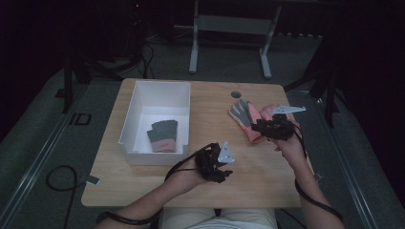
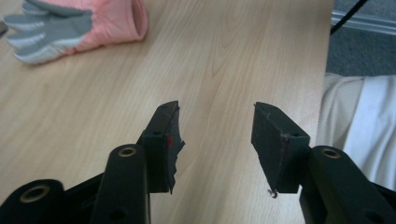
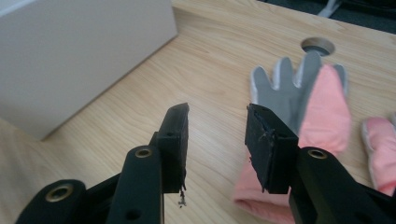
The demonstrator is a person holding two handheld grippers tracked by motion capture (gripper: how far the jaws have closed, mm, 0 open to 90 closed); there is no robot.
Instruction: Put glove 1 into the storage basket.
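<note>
The pink-and-grey glove (image 1: 247,119) lies flat on the counter (image 1: 210,114), right of the white bin (image 1: 157,95). Both the right gripper (image 3: 217,135), just beside its cuff, and the left gripper (image 2: 215,140) stand apart, empty. A shallow pinch may catch only one fabric layer and slip, or drag the glove across the wood.

The left gripper (image 1: 216,162) and the right gripper (image 1: 276,128) are both black, each with two flat black jaws on thick black arms. Brass-coloured rings sit in the round holes of these arms. The inner faces of the jaws are worn and frayed, and one jaw of the left gripper has a small red mark. Each gripper carries a grey three-cornered plate on top and trails a black cable. The person wears light beige trousers.
</note>
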